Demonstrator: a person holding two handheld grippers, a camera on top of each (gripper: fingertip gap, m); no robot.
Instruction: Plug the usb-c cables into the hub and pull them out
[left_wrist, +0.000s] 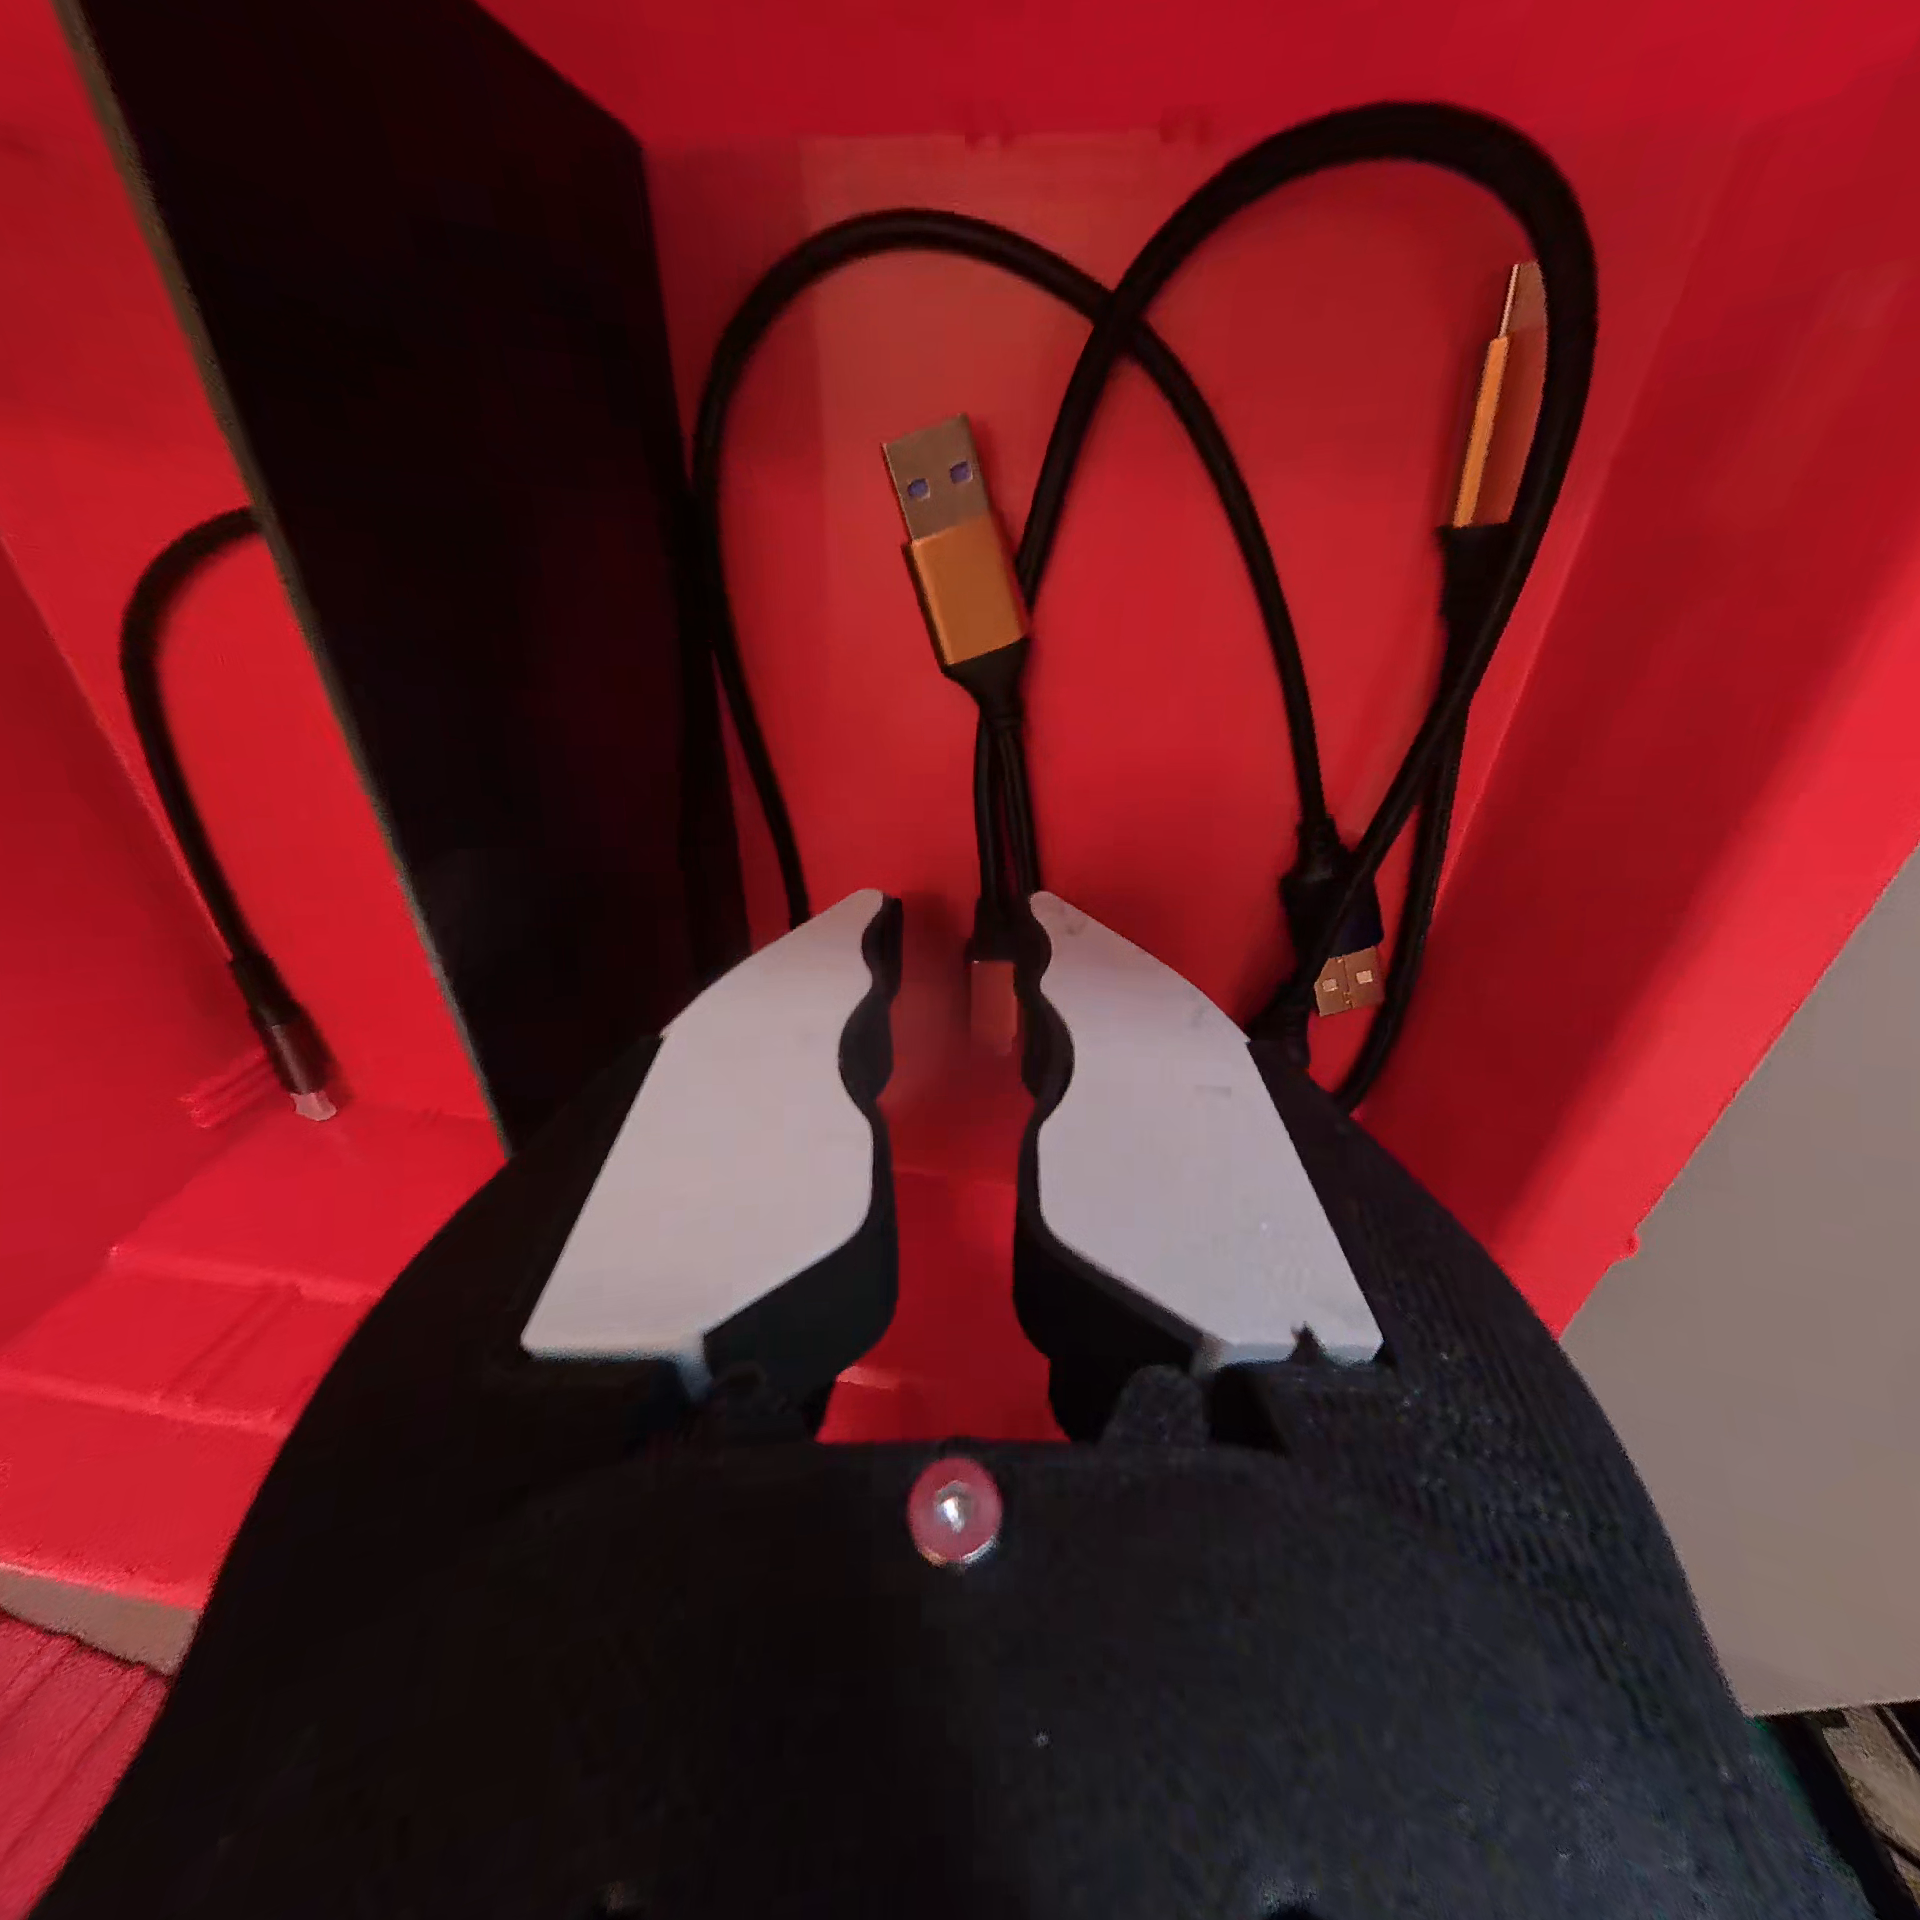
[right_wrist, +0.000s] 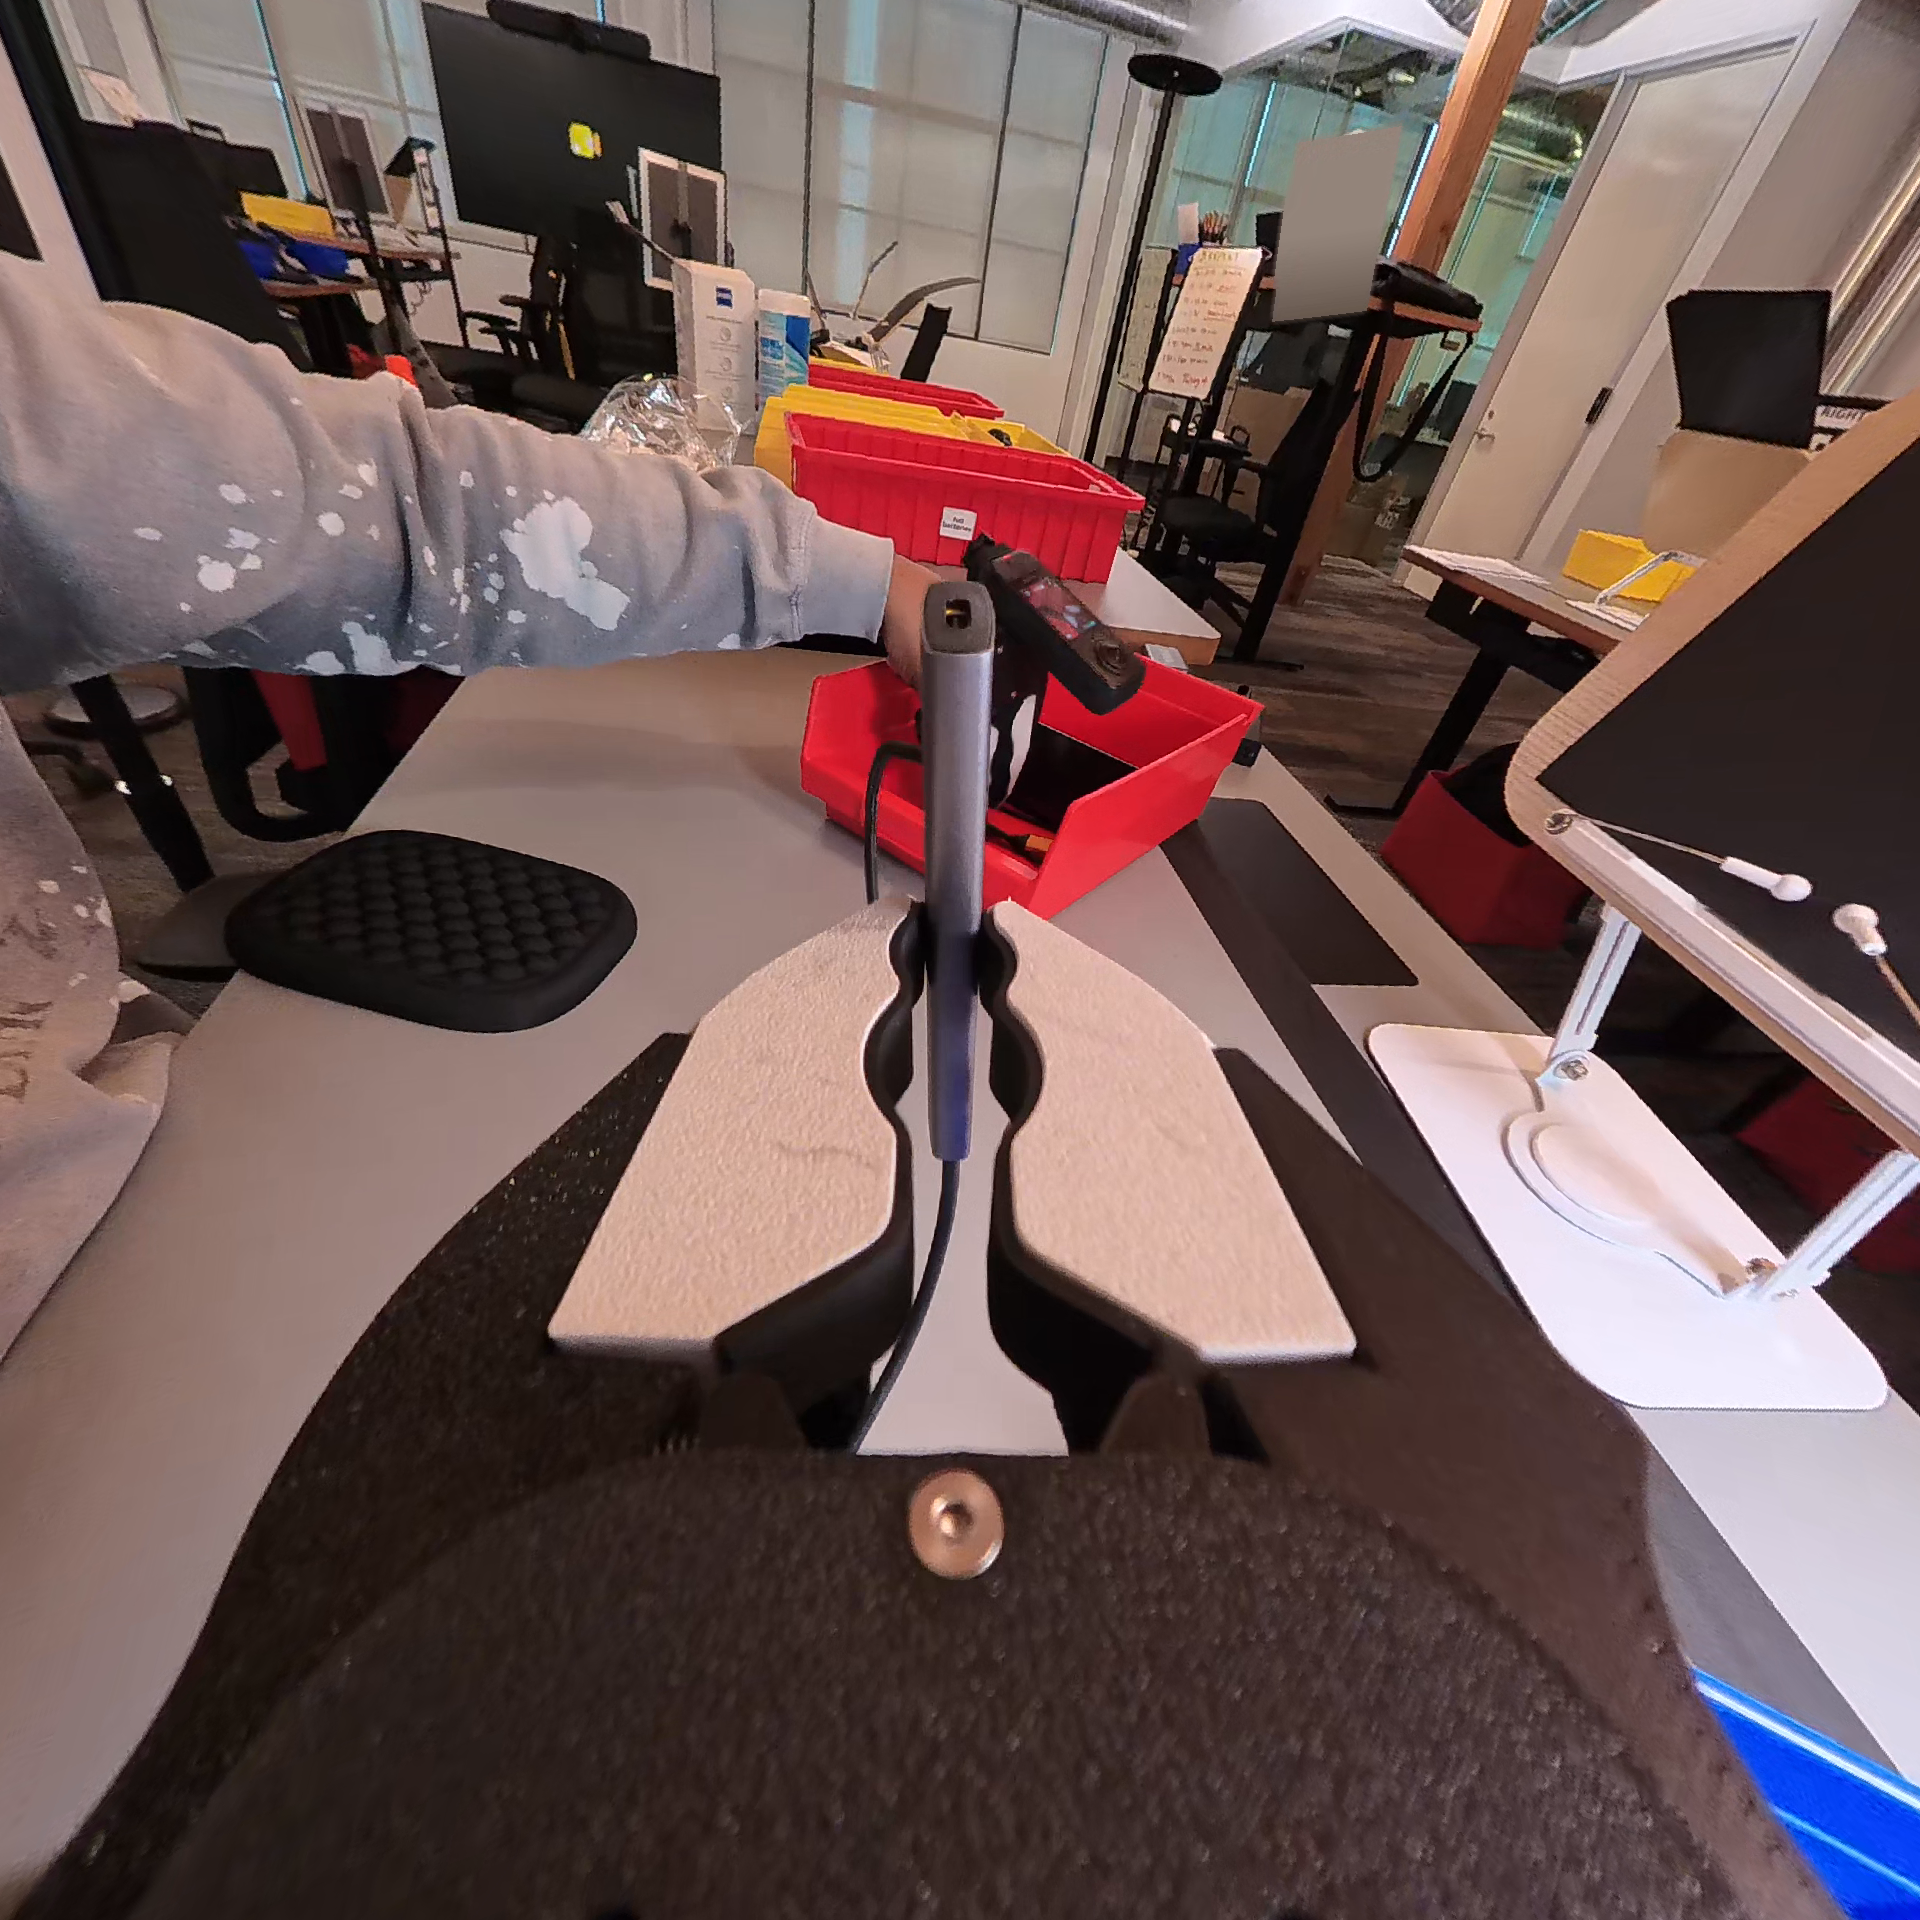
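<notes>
In the left wrist view my left gripper (left_wrist: 961, 914) is inside a red bin (left_wrist: 1662, 727), jaws open. An orange USB-C plug (left_wrist: 992, 1003) on a black cable lies between the fingertips, close to the right finger. The same cable's orange USB-A plug (left_wrist: 961, 540) lies further in. Other black cables end in an orange plug (left_wrist: 1496, 416) and a small connector (left_wrist: 1351, 982). In the right wrist view my right gripper (right_wrist: 954, 920) is shut on a slim grey hub (right_wrist: 954, 790) held above the table, its end port facing away and its cable trailing back.
A black slab (left_wrist: 416, 520) stands at the bin's left, with a dark-tipped cable (left_wrist: 296, 1049) beyond it. On the grey table (right_wrist: 623, 748) are the red bin (right_wrist: 1143, 790), a black padded rest (right_wrist: 431, 925) and a white stand (right_wrist: 1621, 1195). A grey-sleeved arm (right_wrist: 416, 540) reaches to the bin. Spacing between my two grippers at the tips: around 50 cm. The small connector (left_wrist: 1351, 982) lies some 6 cm from my left tips, 45 cm from my right tips.
</notes>
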